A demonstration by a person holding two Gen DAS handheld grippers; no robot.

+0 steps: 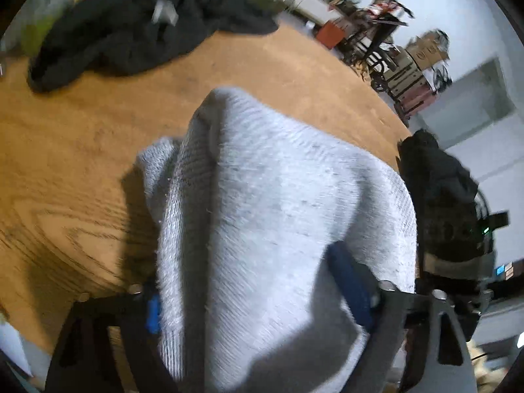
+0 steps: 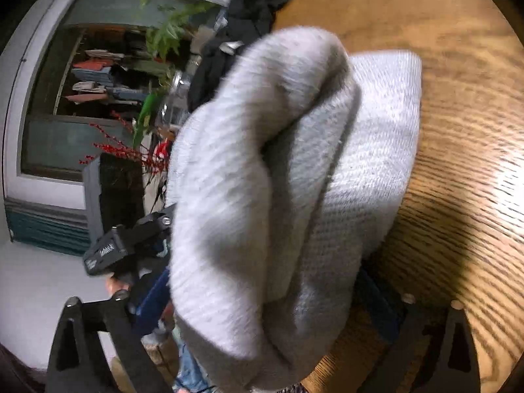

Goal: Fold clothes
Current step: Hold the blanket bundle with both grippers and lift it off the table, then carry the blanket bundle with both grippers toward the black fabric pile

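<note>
Gripping grey garment point(image 1: 278, 216), both claws.

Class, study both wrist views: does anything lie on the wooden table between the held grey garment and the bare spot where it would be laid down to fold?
Nothing visible does. The grey garment hangs from both grippers over bare wooden table. The dark clothes pile lies apart, at the table's far edge.
</note>
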